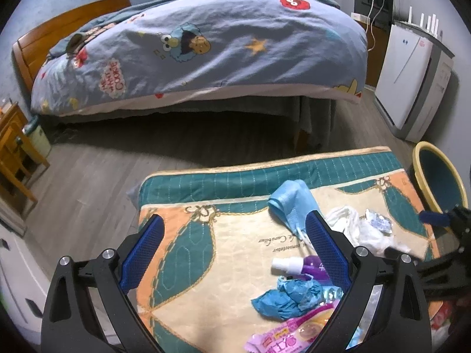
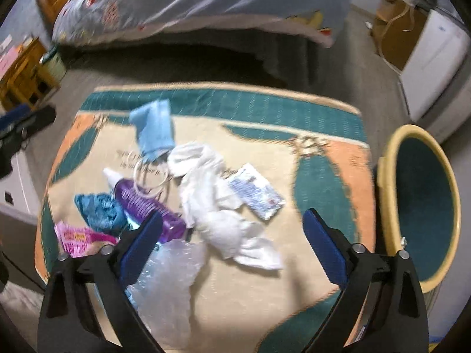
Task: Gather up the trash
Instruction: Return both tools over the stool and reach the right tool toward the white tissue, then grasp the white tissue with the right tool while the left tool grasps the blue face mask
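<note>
Trash lies on a quilted teal, orange and cream mat (image 2: 326,173): a blue face mask (image 2: 154,129), crumpled white tissue (image 2: 212,182), a foil sachet (image 2: 256,194), a purple spray bottle (image 2: 144,203), a teal crumpled wrapper (image 2: 98,209), a pink packet (image 2: 79,238) and clear bubble plastic (image 2: 167,279). My right gripper (image 2: 234,216) hangs open above the tissue, its pads touching nothing. My left gripper (image 1: 235,220) is open over the mat's left part, with the mask (image 1: 291,206) and the bottle (image 1: 309,266) near its right finger. A yellow-rimmed bin (image 2: 382,182) with a teal inside stands right of the mat.
A bed (image 1: 206,47) with a blue cartoon duvet runs across the back, with wood floor (image 1: 97,176) between it and the mat. A white appliance (image 1: 409,79) stands at the right wall behind the bin. A wooden nightstand (image 1: 14,147) is at the left.
</note>
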